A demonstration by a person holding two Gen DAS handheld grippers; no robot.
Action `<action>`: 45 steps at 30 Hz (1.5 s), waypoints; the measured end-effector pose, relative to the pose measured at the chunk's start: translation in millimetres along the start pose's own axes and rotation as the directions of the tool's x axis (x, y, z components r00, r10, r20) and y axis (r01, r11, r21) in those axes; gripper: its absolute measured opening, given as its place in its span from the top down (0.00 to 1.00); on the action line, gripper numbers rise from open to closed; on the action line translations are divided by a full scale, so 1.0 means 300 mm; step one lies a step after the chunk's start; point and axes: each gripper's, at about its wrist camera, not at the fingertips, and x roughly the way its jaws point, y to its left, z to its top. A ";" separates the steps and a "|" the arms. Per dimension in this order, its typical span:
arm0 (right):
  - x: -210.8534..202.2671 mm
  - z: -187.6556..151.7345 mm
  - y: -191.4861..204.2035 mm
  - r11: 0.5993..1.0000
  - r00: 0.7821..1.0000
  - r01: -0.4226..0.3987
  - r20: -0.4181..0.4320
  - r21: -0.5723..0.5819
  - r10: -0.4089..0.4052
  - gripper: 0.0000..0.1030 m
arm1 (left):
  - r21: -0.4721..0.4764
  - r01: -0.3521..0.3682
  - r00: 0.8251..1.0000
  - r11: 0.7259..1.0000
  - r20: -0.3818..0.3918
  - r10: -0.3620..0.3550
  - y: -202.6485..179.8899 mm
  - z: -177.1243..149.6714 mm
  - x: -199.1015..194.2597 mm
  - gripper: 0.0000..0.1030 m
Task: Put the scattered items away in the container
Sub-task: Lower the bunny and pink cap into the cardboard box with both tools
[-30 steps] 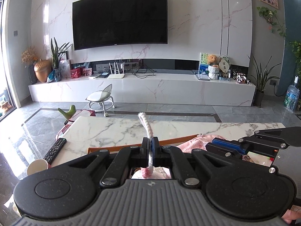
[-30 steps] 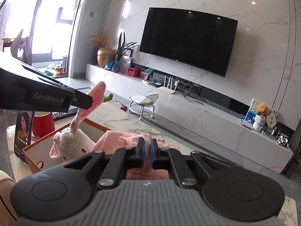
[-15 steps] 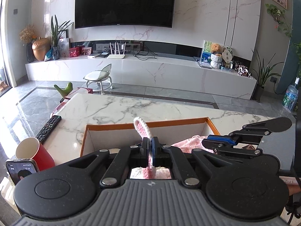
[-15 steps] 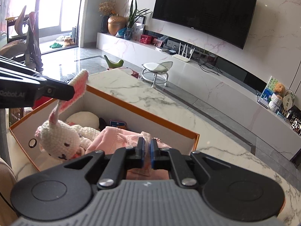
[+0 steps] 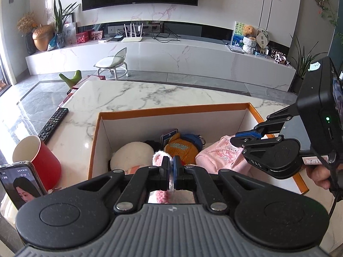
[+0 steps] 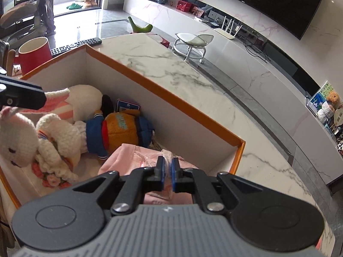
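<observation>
An orange-rimmed white box (image 5: 171, 110) (image 6: 163, 95) stands on the marble table. My left gripper (image 5: 171, 167) is shut on the pink-lined ear of a crocheted white bunny (image 6: 19, 137), which hangs inside the box at its left end. My right gripper (image 6: 168, 171) is shut on a fold of a pink garment (image 6: 128, 158) (image 5: 220, 156), which rests in the box's right part. An orange and blue plush toy (image 6: 122, 130) (image 5: 180, 147) and a white plush (image 6: 85, 98) (image 5: 133, 154) lie on the box floor.
A red cup (image 5: 40, 160) (image 6: 34, 53), a phone (image 5: 17, 184) and a black remote (image 5: 53, 124) (image 6: 75, 44) sit left of the box on the marble table (image 5: 139, 94). Beyond the table are a small stool (image 5: 111, 64) and a TV bench.
Both grippers have tilted down and sunk towards the box. The bunny and the pink garment have come down with them into the box, whose inside now shows.
</observation>
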 end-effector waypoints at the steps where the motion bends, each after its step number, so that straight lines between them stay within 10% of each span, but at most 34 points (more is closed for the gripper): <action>1: 0.010 0.003 0.003 1.000 1.000 0.004 -0.008 -0.010 -0.004 0.94 | -0.001 -0.001 1.000 1.000 -0.003 0.001 0.003 -0.002 0.002 0.97; 15: 0.108 -0.005 0.011 0.998 0.990 -0.028 -0.137 -0.061 0.020 0.87 | 0.010 -0.002 1.000 1.000 -0.028 0.002 -0.005 -0.009 -0.003 0.97; 20: 0.076 -0.022 0.015 0.999 0.993 -0.025 -0.115 -0.047 0.019 0.63 | 0.003 -0.035 0.998 0.999 -0.060 0.035 0.022 -0.018 -0.007 0.96; 25: 0.010 -0.015 0.014 1.000 0.998 -0.020 -0.055 -0.025 0.018 0.59 | -0.004 -0.038 0.998 0.999 -0.047 0.037 0.046 -0.012 -0.054 0.97; 45: -0.026 0.036 0.172 0.927 0.934 -0.356 -0.001 0.116 0.359 0.66 | -0.020 -0.101 0.993 0.995 -0.063 0.100 0.089 -0.019 -0.058 0.82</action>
